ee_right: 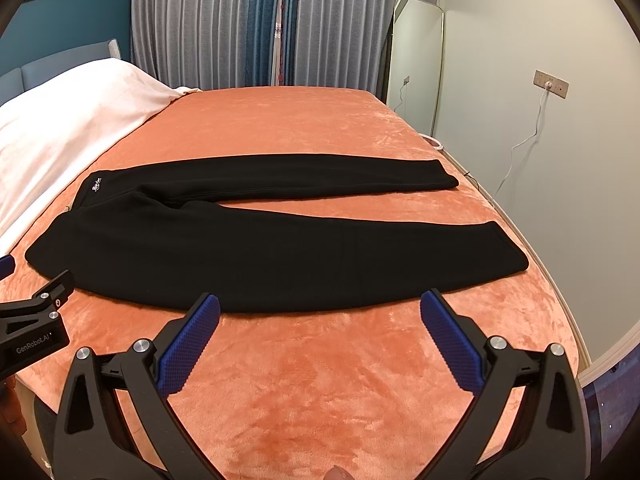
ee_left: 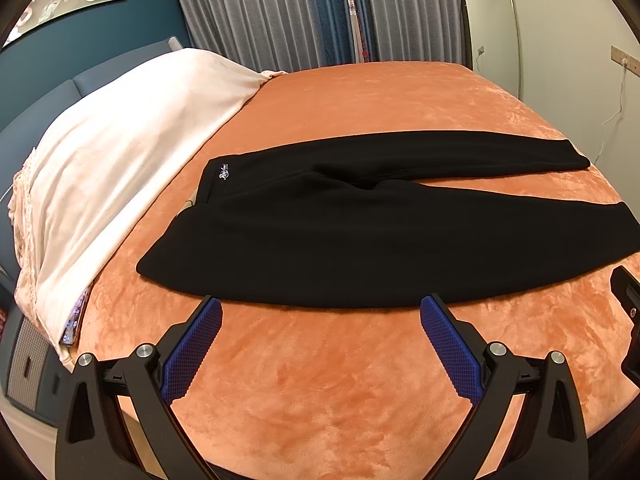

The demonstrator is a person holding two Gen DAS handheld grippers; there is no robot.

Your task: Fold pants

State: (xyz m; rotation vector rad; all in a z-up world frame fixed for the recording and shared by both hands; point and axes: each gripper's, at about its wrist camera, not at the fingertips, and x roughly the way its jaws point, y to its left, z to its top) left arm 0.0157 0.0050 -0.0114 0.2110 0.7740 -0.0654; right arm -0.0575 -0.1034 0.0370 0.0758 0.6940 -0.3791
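Black pants (ee_left: 340, 236) lie flat across an orange bed, waistband with a small white logo (ee_left: 223, 172) to the left, both legs running right and splayed apart. They also show in the right wrist view (ee_right: 248, 252). My left gripper (ee_left: 320, 310) is open and empty, its blue pads just short of the near edge of the near leg. My right gripper (ee_right: 320, 308) is open and empty too, hovering at the same near edge further right. The left gripper's body shows at the left of the right wrist view (ee_right: 36, 320).
The orange plush bed cover (ee_left: 340, 380) fills the foreground. A cream blanket (ee_left: 120, 152) covers the pillows at the left. Grey and blue curtains (ee_right: 240, 24) hang behind. A mirror (ee_right: 416, 60) leans on the right wall, with a socket and white cable (ee_right: 548, 88).
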